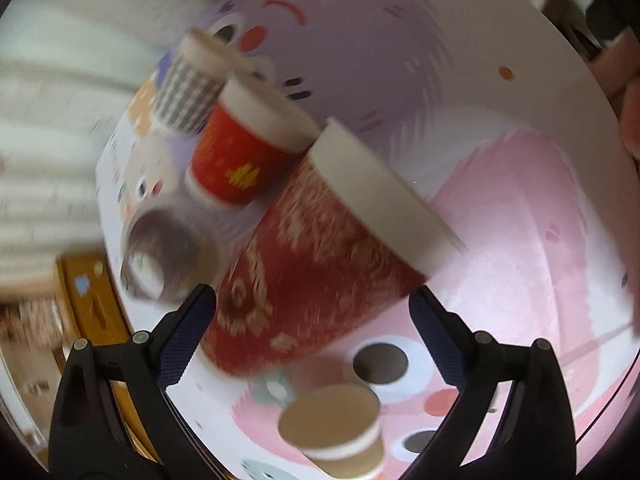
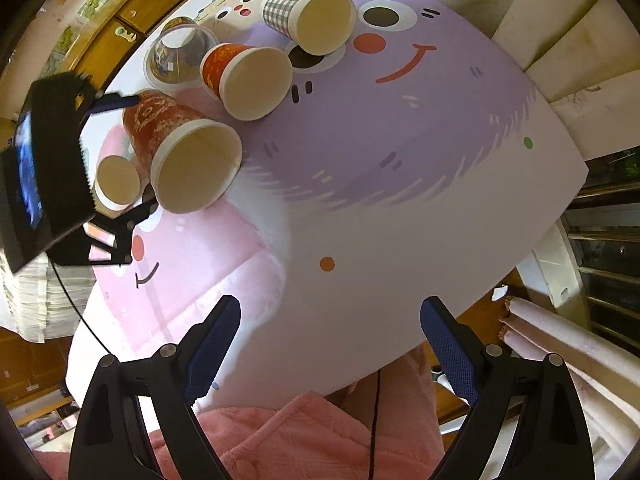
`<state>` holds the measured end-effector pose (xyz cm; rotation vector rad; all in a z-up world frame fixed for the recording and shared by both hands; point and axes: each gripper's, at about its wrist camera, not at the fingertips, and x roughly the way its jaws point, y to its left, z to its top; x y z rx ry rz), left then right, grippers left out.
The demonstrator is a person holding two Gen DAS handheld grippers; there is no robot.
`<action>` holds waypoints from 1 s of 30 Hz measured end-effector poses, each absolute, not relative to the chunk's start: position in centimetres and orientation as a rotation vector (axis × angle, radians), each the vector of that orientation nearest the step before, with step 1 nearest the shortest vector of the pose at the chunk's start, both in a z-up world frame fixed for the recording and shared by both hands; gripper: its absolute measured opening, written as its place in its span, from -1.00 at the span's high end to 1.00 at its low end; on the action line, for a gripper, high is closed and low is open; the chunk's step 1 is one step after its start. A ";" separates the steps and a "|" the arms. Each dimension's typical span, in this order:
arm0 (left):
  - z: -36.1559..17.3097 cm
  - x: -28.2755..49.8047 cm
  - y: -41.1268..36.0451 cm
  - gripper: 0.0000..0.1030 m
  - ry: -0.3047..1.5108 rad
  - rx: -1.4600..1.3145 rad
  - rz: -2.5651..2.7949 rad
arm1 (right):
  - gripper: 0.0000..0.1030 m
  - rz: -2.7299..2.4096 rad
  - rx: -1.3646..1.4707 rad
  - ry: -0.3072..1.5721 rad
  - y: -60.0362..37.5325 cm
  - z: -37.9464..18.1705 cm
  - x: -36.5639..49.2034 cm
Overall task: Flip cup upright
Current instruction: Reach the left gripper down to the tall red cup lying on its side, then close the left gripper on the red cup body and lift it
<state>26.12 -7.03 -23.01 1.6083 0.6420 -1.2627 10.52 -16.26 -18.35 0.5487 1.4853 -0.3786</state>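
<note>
Left wrist view close on large red cup (image 1: 320, 264), right wrist view farther back, both sharing cups and mat (image 2: 400, 208)

Left black two-finger gripper (image 1: 312, 300): jaws spread wide, blue-padded fingers (image 1: 188, 332) flanking an object. Right black two-finger gripper (image 2: 330, 312): jaws spread wide, nothing between its blue pads (image 2: 450, 350).

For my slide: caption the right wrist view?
Open right tongs hover while left tongs straddle the large red cup.

Table mat (image 2: 400, 208): cartoon-face print, purple and pink.
Wooden cabinet (image 2: 132, 12): beyond mat's far edge.
Pink fleece (image 2: 304, 436): below mat's near edge.
</note>
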 end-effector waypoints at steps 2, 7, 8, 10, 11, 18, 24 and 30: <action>-23.7 25.9 -7.5 -0.88 0.619 1.652 -1.301 | -0.80 -0.382 0.548 1.489 -16.1 -18.4 10.4; -25.2 25.9 -8.5 -0.88 0.565 1.721 -1.340 | -0.80 -0.407 0.576 1.505 -16.3 -18.8 9.8; -25.3 26.1 -8.7 -0.88 0.565 1.726 -1.351 | -0.80 -0.411 0.581 1.507 -16.4 -18.8 9.7; -25.8 26.5 -9.2 -0.87 0.578 1.731 -1.354 | -0.80 -0.413 0.586 1.508 -16.5 -18.9 9.6; -25.7 26.3 -9.1 -0.85 0.585 1.726 -1.351 | -0.80 -0.413 0.585 1.506 -16.5 -18.9 9.7; -24.9 26.3 -9.3 -0.72 0.598 1.696 -1.366 | -0.80 -0.394 0.577 1.501 -16.2 -18.6 9.9; -22.8 25.3 -9.2 -0.65 0.621 1.645 -1.366 | -0.80 -0.376 0.604 1.502 -16.4 -18.7 9.7; -18.4 22.3 -8.3 -0.56 0.667 1.525 -1.359 | -0.80 -0.356 0.631 1.460 -18.1 -17.7 9.3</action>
